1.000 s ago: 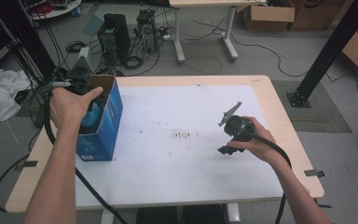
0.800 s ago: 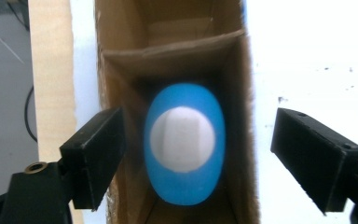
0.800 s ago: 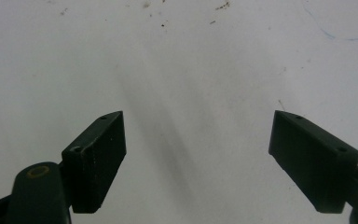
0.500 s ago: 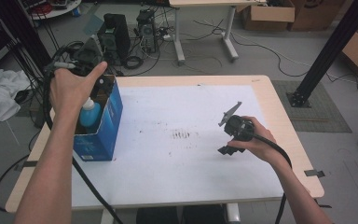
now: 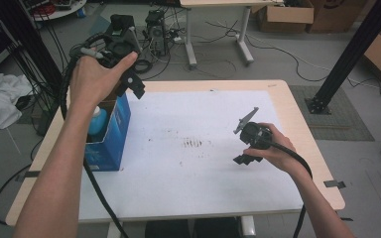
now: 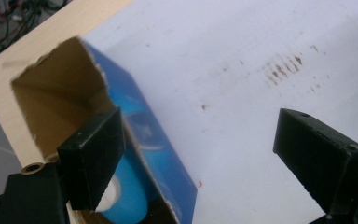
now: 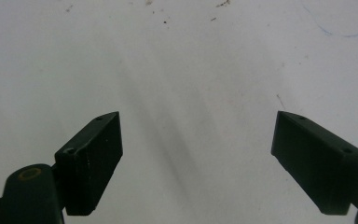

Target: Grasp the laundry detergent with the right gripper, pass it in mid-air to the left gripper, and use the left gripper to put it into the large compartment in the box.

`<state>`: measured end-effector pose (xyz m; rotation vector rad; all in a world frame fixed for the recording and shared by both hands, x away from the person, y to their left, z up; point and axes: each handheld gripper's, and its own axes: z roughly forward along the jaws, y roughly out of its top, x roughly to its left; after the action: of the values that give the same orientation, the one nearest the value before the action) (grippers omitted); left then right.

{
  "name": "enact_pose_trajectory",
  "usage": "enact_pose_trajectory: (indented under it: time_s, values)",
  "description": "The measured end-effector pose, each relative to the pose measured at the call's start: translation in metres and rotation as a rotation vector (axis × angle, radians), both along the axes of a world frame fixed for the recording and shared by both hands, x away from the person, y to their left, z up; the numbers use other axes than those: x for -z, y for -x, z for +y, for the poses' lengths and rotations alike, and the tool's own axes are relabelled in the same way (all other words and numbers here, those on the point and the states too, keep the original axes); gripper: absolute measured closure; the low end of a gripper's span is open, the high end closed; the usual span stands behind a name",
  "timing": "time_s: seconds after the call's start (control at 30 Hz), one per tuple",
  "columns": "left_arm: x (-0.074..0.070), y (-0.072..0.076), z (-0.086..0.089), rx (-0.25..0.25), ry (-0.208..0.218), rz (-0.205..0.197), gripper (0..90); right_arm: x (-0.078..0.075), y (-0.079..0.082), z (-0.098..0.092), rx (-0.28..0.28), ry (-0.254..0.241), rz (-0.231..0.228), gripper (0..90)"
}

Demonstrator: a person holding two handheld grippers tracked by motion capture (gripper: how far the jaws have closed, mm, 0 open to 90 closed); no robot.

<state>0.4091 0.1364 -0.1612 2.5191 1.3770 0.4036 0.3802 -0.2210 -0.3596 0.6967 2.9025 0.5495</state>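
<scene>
The blue bottle (image 5: 97, 122) stands inside the open blue box (image 5: 110, 139) at the worktop's (image 5: 198, 173) left edge, so we judge the placing done, though its cap is hard to make out. Our left tongs (image 5: 129, 82) hang above the box, spread apart and empty. Our right tongs (image 5: 242, 141), also apart, idle over bare worktop at the right.
</scene>
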Motion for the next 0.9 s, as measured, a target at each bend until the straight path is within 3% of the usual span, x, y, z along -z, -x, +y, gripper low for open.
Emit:
enact_pose_trajectory:
  time_s: [0.17,0.43,0.77,0.9]
  values:
    - [0.003,-0.002,-0.011,0.066,-0.009,0.009,17.3,-0.002,0.000,-0.001,0.006,0.002,0.000,16.2]
    - [0.016,-0.003,-0.030,0.217,0.006,0.041,17.2,-0.003,0.000,-0.001,0.009,0.007,0.001,16.2]
    - [0.048,-0.005,-0.053,0.343,0.000,0.084,17.3,-0.006,0.000,-0.003,0.018,0.009,0.002,16.3]
    - [0.063,-0.004,-0.061,0.389,-0.029,0.097,17.3,-0.007,0.000,-0.004,0.019,0.007,-0.002,16.3]
